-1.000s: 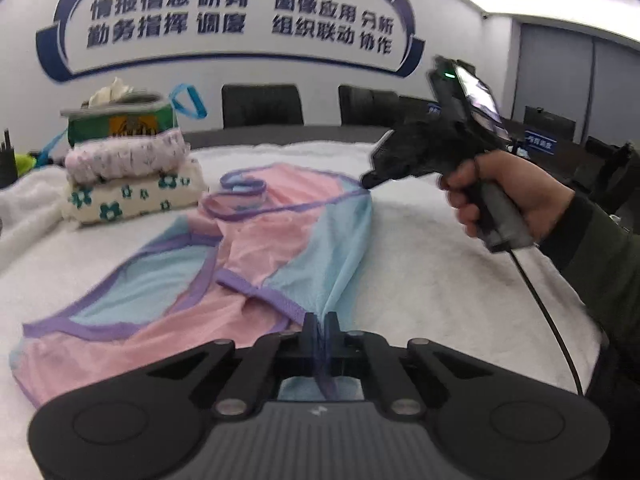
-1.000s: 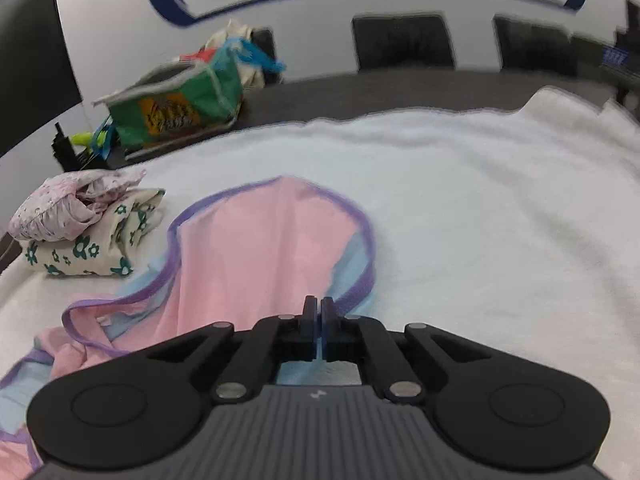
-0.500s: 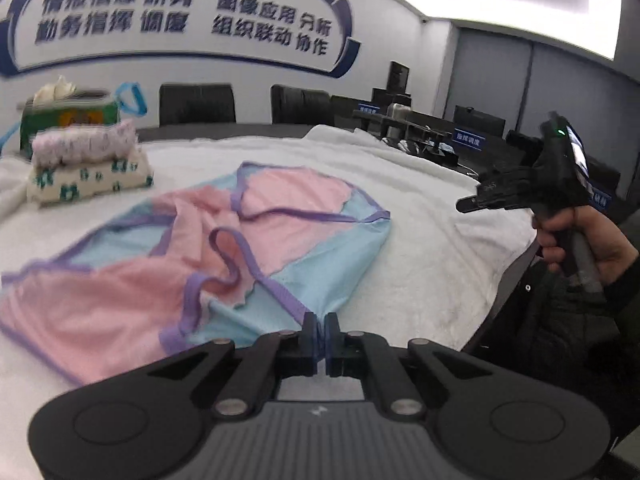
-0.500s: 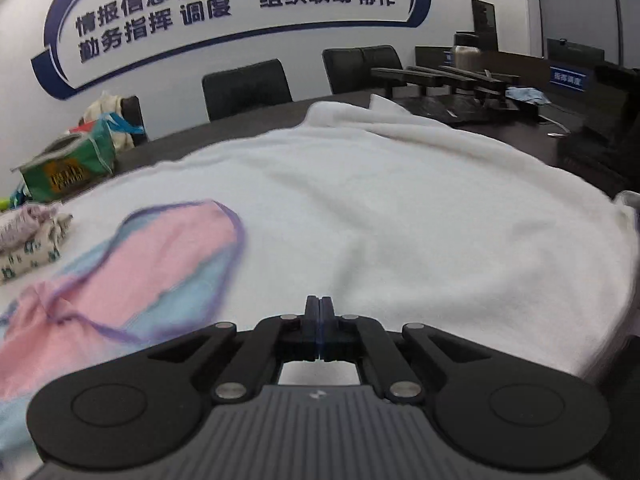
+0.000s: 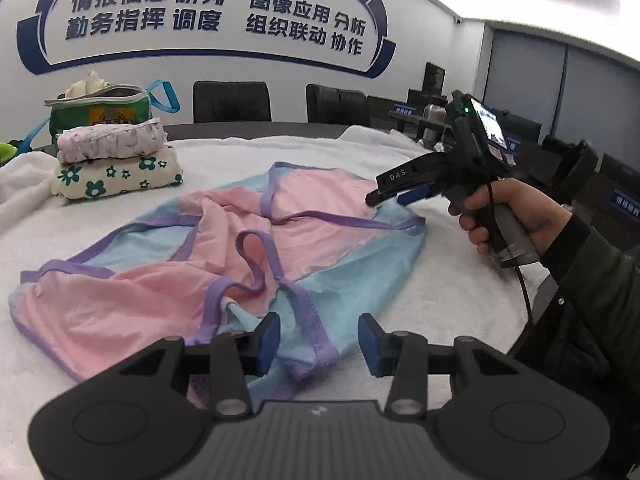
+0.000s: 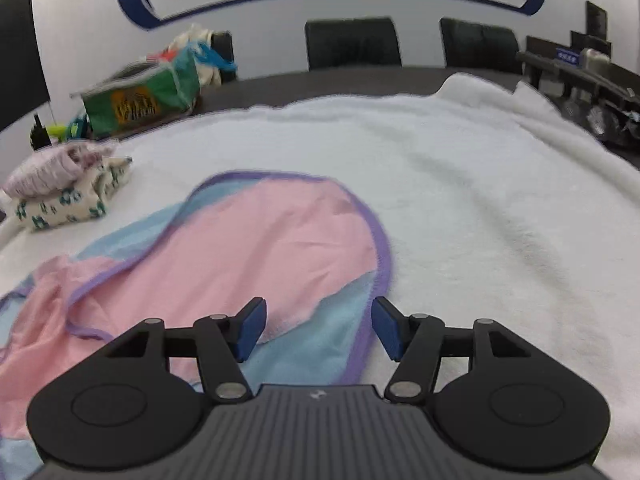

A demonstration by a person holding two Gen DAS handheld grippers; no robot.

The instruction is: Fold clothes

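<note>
A pink and light-blue garment with purple trim (image 5: 248,248) lies rumpled on the white towel-covered table (image 5: 440,292); it also shows in the right wrist view (image 6: 248,256). My left gripper (image 5: 318,344) is open and empty, just above the garment's near blue edge. My right gripper (image 6: 318,330) is open and empty over the garment's right blue corner. In the left wrist view the right gripper (image 5: 390,196) hovers at the garment's far right corner, held by a hand.
A stack of two folded garments (image 5: 114,160) sits at the back left, also in the right wrist view (image 6: 64,192). A green bag (image 5: 100,110) stands behind it. Black chairs (image 5: 232,102) line the far table edge. The towel's edge drops off at right.
Both grippers were shut, the left pinching the garment's blue edge; now both are open and the garment lies released. The right gripper has come back from the right toward the garment's corner.
</note>
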